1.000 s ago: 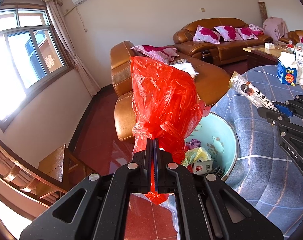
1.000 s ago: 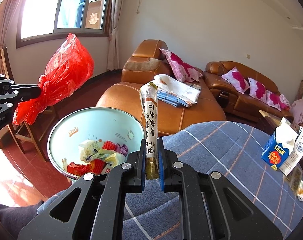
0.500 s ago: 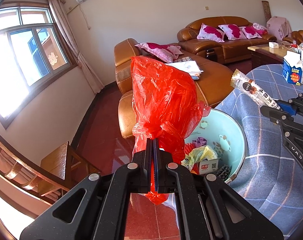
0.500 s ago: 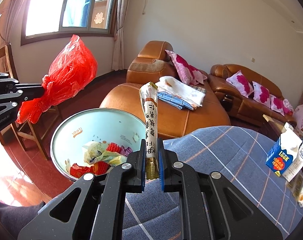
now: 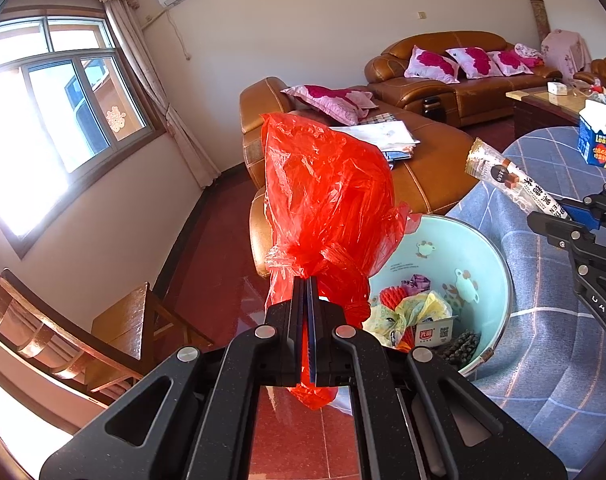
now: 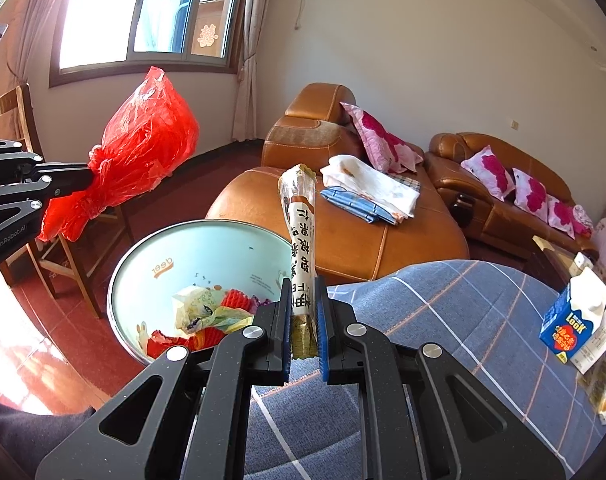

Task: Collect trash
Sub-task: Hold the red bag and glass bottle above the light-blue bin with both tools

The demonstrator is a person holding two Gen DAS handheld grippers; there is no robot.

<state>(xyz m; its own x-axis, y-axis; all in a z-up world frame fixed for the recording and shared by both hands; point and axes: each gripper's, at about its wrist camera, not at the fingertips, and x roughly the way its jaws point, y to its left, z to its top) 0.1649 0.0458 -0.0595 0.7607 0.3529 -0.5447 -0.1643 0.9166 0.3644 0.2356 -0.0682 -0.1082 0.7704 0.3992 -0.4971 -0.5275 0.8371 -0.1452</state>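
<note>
A bright red plastic bag (image 5: 327, 200), a pale turquoise cartoon-printed bin (image 5: 443, 248), a blue-grey checked counter cloth (image 6: 443, 320), tan leather sofas (image 6: 383, 236).

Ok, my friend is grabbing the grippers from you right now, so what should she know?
Left gripper: shut on the knotted red bag, held in the air beside the bin.
Right gripper: shut on a long snack wrapper, at the table edge next to the bin.
Done: wrappers and scraps already lie in the bin.
Left: drop both, then probably the blue carton on the table.
</note>
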